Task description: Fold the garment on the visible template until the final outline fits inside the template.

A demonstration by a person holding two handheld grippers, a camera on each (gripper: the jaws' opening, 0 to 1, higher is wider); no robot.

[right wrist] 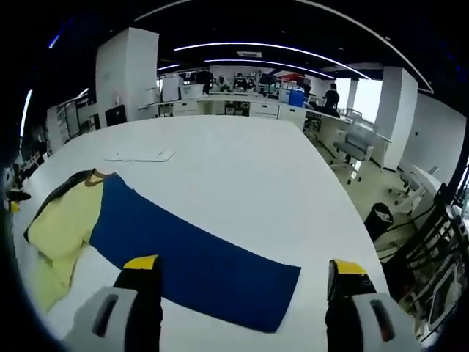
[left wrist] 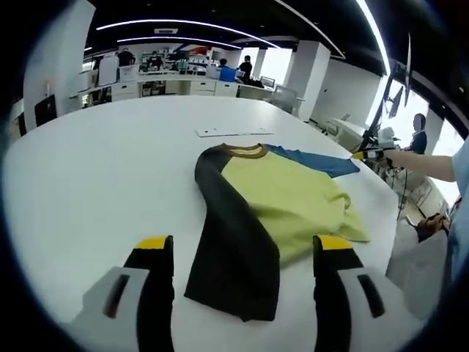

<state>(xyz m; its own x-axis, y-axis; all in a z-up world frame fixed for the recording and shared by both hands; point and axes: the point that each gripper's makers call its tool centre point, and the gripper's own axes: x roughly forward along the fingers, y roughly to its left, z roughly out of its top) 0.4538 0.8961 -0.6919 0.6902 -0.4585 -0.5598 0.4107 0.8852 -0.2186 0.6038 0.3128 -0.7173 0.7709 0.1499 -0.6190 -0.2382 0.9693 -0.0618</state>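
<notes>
- One garment (left wrist: 278, 202), a yellow-bodied shirt with a brown collar, lies flat on the white bench (left wrist: 95, 169), its black sleeve (left wrist: 234, 249) stretched toward the left hand-held gripper (left wrist: 245, 253) and its blue sleeve (right wrist: 198, 260) toward the right hand-held gripper (right wrist: 245, 275).
- The spread-out lay suggests folding has barely begun; each sleeve appears set out where one tool can take it.
- The left hand-held gripper hovers above the black sleeve's cuff, jaws wide apart and holding nothing.
- The right hand-held gripper hangs over the blue sleeve's end, jaws equally wide, also empty.
- One flat white sheet (left wrist: 233, 133), possibly the template, rests on the bench beyond the collar, apart from the shirt; what it is cannot be told for certain.
- Two hand-held grippers, two sleeves, one shirt: a tool for each side.
- Beyond the bench, an office with desks (right wrist: 234, 103) and several people stands well apart.
</notes>
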